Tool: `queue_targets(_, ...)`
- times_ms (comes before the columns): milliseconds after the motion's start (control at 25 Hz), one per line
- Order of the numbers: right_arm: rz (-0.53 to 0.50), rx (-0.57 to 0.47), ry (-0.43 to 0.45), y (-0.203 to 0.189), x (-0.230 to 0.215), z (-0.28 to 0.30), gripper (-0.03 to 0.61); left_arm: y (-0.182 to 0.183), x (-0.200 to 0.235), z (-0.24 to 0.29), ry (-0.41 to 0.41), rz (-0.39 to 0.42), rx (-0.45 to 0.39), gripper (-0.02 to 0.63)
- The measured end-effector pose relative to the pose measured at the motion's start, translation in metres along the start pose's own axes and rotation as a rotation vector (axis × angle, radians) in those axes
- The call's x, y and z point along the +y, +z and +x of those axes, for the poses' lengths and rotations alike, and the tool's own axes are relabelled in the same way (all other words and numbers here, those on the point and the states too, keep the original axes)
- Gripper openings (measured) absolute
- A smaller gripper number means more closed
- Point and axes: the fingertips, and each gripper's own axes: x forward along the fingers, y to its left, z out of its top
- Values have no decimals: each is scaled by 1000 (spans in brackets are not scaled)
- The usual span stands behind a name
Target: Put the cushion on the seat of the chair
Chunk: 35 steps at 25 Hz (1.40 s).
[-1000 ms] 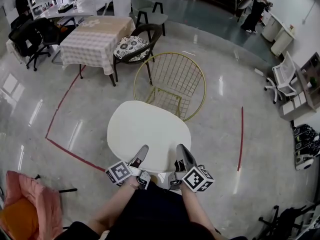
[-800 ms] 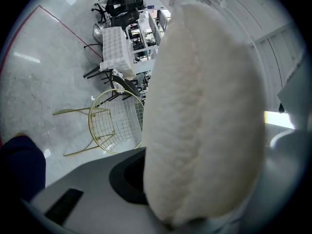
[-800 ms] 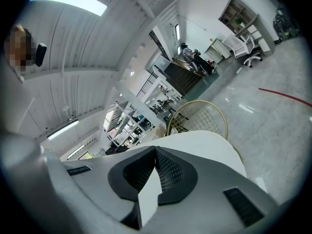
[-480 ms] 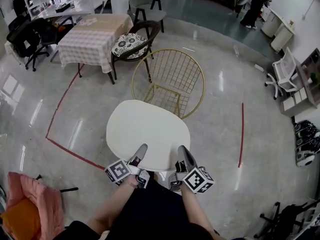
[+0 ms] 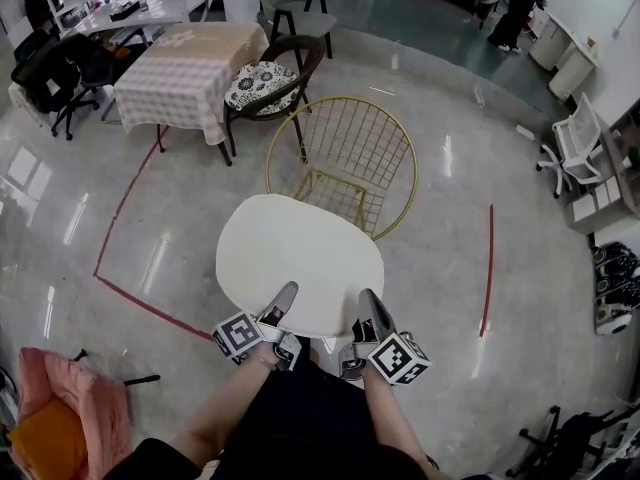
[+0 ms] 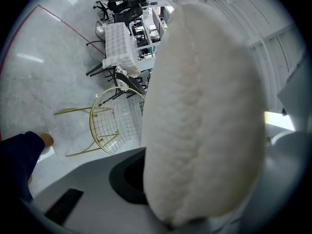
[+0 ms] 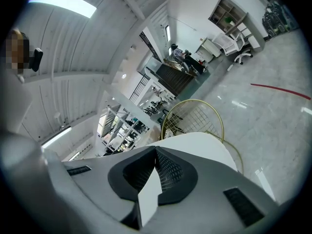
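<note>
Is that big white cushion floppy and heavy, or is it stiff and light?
Probably fairly stiff: the cushion sticks out flat though the left gripper and right gripper pinch only its near edge. Likely light, since that small grip carries it. Its fuzzy cover looks grippy, not slippery.

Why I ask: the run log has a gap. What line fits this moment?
cushion: held, not on chair | left gripper: shut on cushion | right gripper: shut on cushion

My left gripper (image 6: 187,184) clamped on the white fleecy cushion (image 6: 204,106), its edge filling the space ahead of my fingers (image 6: 83,184), gold wire chair (image 6: 114,121) beyond on the left, cloth-covered table (image 6: 119,43) further off.
</note>
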Motion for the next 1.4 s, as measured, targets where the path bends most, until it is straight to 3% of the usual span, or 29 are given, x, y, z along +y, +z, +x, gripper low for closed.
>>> queue_targets(680,6,0,-29,51,0,122,-12,74,12,103,4,-75,42,81)
queue_targets(800,15,-7,-61,57,-10,134,-12,80,19,117,52,-93,58,81)
queue_targets(920,21,-7,-96,64,-7,154,-12,97,15,138,29,-98,79,81)
queue_targets(1400,23,-42,-167,64,-30,194,-12,114,48,188,28,-127,148,81)
